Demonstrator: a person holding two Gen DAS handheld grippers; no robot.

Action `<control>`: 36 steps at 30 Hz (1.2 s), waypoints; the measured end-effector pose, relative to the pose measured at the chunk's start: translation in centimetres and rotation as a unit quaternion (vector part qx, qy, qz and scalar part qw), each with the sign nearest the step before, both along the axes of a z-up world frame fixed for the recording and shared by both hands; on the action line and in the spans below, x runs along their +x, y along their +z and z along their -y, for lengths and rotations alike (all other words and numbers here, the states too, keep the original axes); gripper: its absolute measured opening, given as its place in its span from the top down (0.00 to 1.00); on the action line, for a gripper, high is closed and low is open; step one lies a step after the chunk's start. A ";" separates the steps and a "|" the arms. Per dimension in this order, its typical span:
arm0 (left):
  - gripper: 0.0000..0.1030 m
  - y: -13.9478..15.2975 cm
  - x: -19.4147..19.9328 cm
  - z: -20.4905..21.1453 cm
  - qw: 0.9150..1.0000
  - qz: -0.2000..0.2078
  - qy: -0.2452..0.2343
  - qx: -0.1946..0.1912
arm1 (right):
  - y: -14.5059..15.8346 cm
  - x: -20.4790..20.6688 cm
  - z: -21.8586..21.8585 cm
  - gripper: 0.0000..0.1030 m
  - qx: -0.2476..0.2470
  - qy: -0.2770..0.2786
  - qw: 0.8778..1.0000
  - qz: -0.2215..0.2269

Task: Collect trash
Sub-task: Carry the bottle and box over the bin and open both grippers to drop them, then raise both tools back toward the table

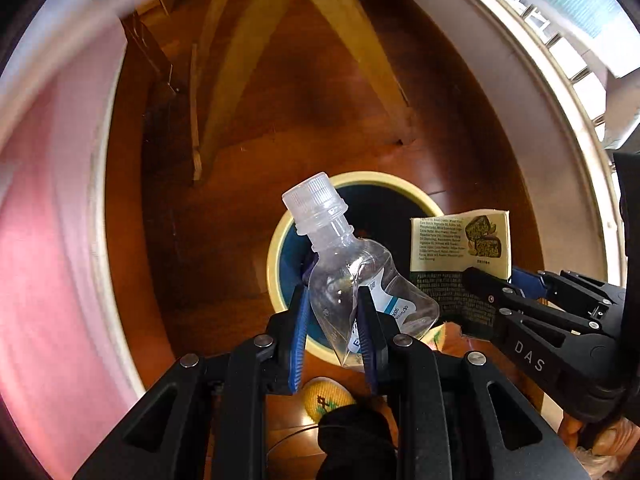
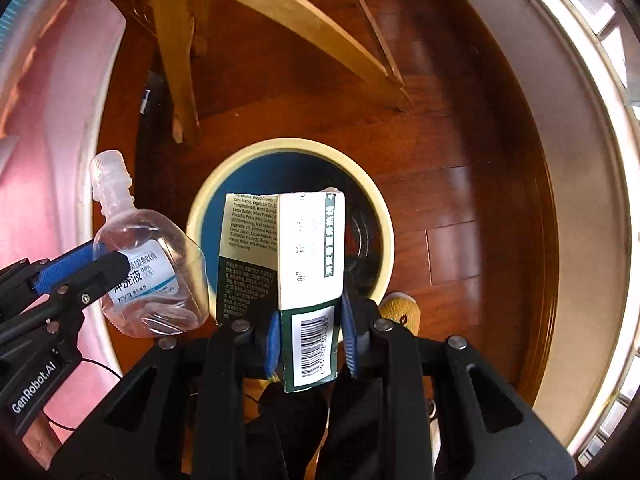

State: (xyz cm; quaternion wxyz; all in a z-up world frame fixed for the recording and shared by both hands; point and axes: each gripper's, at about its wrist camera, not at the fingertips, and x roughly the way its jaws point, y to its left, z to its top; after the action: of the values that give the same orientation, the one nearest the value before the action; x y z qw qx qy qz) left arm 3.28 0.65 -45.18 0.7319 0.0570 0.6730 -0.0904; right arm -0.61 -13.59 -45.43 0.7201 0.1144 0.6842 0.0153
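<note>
A: Two pieces of trash, both held above the bin. Left wrist view first?

B: Yep. Left gripper (image 1: pixel 334 328) has its blue pads clenched on a clear plastic bottle (image 1: pixel 352 280), squeezing the body in. Cap points up and away, tilted. Bottle hangs over the near-left part of the bin (image 1: pixel 276 256), which has a cream rim, dark inside, and stands on the wood floor (image 1: pixel 248 184).

A: And the other one?

B: Right gripper (image 1: pixel 504 284) comes in from the right w/ a small carton (image 1: pixel 460 248), over the bin's right rim. Can't see its pads well from here.

A: Anything else near the bin?

B: Wooden chair legs (image 1: pixel 352 40) beyond it. On the near side of the bin, a yellow slipper (image 1: pixel 324 396).

A: Right wrist view?

B: Right gripper (image 2: pixel 310 340) is grasping the carton (image 2: pixel 310 248) at its barcode end, pads tight on both sides. Carton stands upright, straight over the bin (image 2: pixel 384 216) opening. Left gripper (image 2: pixel 100 260) is at the left w/ the bottle (image 2: pixel 148 272), just outside the bin's left rim in this view. Bottle and carton near each other, not touching. Slipper (image 2: pixel 400 312) sits against the bin's near-right rim.
</note>
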 end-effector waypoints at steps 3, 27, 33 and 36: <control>0.78 -2.1 0.0 0.0 1.000 0.003 -0.006 0.005 | -2.5 0.3 0.1 0.79 0.008 0.003 1.000 0.000; 0.16 5.1 0.3 -3.4 0.997 0.056 0.046 0.021 | 2.6 0.2 0.6 0.58 0.027 -0.003 1.000 0.013; 0.16 13.7 -0.4 -3.7 0.995 0.079 0.052 0.009 | 10.6 -0.7 0.7 0.58 0.034 -0.009 0.999 0.030; 0.16 19.0 -1.0 -3.5 0.994 0.091 0.053 -0.007 | 15.5 -1.1 0.9 0.58 0.039 -0.015 0.998 0.043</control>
State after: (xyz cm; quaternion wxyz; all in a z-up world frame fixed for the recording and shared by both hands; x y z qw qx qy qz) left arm 2.26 4.19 -26.22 0.7944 0.0238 0.6048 -0.0503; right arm -1.74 -14.51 -29.92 0.7439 0.1523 0.6497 0.0362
